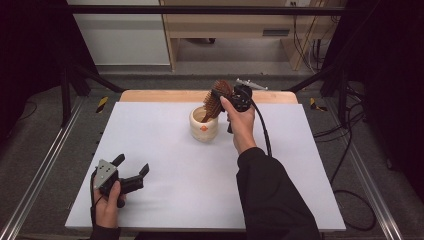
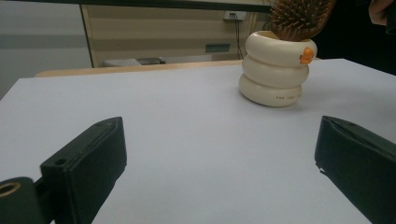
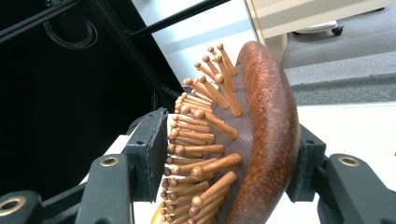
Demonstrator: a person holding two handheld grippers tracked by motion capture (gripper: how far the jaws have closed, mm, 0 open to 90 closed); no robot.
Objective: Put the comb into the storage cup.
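Right gripper view: the right gripper (image 3: 224, 172) has its jaws about half apart around the head of the wooden hairbrush (image 3: 261, 140), one pad against its back, the other at the bristle tips (contact unclear). The brush's handle stands below in the cream cup (image 1: 204, 125). Judged step: setting the brush in the cup; next, widen the jaws and lift away. The left gripper (image 1: 131, 174) rests wide open, holding nothing.

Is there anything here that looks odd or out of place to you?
One thing: a wooden hairbrush stands handle-down in a cream, ring-shaped cup and leans to one side, an unusual spot for a brush. The right gripper has its jaws around the brush head. Nothing looks spilled or broken.
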